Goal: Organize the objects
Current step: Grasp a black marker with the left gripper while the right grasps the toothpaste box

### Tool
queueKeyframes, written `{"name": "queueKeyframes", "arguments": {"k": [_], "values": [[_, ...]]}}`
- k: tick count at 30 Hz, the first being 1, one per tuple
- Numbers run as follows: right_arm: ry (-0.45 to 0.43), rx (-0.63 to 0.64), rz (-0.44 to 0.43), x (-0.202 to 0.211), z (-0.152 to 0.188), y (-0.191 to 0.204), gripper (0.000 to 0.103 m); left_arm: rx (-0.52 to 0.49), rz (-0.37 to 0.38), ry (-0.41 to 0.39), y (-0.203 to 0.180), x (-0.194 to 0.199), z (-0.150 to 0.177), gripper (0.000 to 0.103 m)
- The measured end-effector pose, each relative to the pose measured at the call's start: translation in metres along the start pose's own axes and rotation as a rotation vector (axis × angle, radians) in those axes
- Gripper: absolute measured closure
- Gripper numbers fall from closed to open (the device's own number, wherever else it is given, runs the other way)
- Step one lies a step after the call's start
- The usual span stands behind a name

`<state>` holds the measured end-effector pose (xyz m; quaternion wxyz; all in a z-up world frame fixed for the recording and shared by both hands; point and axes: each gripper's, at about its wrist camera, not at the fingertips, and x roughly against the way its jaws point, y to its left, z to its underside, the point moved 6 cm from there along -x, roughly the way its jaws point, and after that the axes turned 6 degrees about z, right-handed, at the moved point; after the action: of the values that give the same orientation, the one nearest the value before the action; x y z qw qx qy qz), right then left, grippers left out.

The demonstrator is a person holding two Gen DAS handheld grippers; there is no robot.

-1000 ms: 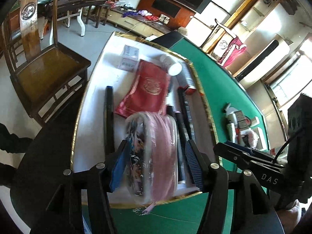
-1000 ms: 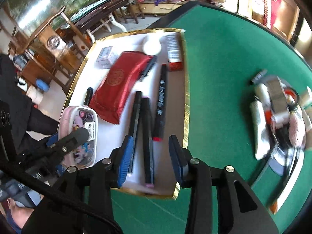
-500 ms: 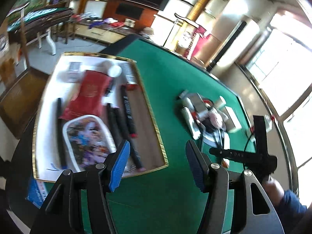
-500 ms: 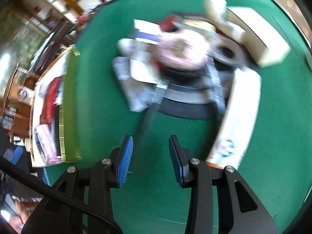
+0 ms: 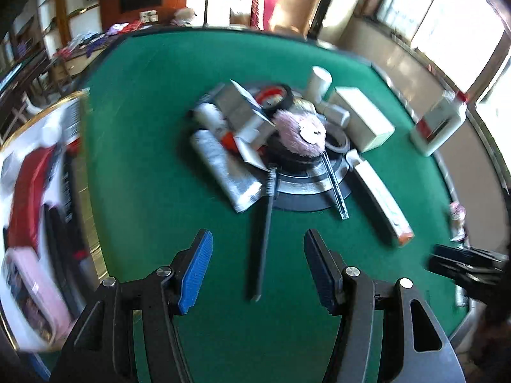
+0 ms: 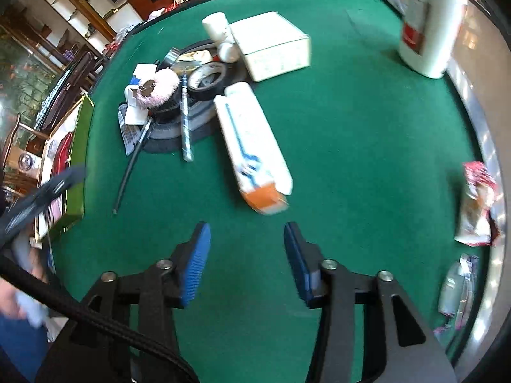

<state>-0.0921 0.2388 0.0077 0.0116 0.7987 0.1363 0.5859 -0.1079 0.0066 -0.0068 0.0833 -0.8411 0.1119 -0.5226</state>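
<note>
Left wrist view alone shows the gold-rimmed white tray (image 5: 92, 249) at far left, blurred, holding a red pouch (image 5: 28, 191) and a pink case (image 5: 35, 290); right wrist view alone shows crinkled snack packets (image 6: 476, 204) at the table's right edge. Both views show the green felt table (image 5: 153, 146) with a central heap: pink fluffy puff (image 5: 300, 131), tape rolls, small white boxes, silver foil packet (image 5: 226, 169), thin black rod (image 5: 265, 242); a long white carton with orange end (image 6: 255, 150) lies beside it, a white jug (image 6: 428, 22) well apart. Left gripper (image 5: 257, 268) about half open, empty, above the rod; right gripper (image 6: 247, 255) opening, nothing between its jaws.
</note>
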Motion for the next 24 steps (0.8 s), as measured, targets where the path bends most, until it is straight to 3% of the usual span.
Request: {"name": "queueKeyframes", "arguments": {"k": [8, 9, 11, 12, 14, 17, 24], "values": [[-0.046, -0.039, 0.027, 0.034, 0.023, -0.072, 0.056, -0.031, -0.086, 0.058, -0.019, -0.053, -0.025, 0.053], [-0.046, -0.048, 0.028, 0.035, 0.024, -0.078, 0.056, -0.026, -0.097, 0.059, -0.018, -0.058, -0.027, 0.056], [-0.050, -0.057, 0.020, 0.039, 0.026, -0.089, 0.055, -0.011, -0.103, 0.079, -0.016, -0.066, -0.027, 0.080], [-0.048, -0.057, 0.016, 0.041, 0.028, -0.092, 0.055, -0.004, -0.114, 0.077, -0.013, -0.068, -0.027, 0.083], [-0.044, -0.054, 0.009, 0.040, 0.028, -0.094, 0.056, 0.010, -0.121, 0.058, -0.011, -0.067, -0.023, 0.091], [-0.041, -0.031, -0.007, 0.036, 0.023, -0.089, 0.056, 0.039, -0.114, 0.058, -0.011, -0.059, -0.007, 0.092], [-0.039, 0.093, -0.030, 0.010, -0.010, -0.038, 0.056, 0.056, -0.111, 0.062, -0.019, -0.025, 0.062, 0.092]]}}
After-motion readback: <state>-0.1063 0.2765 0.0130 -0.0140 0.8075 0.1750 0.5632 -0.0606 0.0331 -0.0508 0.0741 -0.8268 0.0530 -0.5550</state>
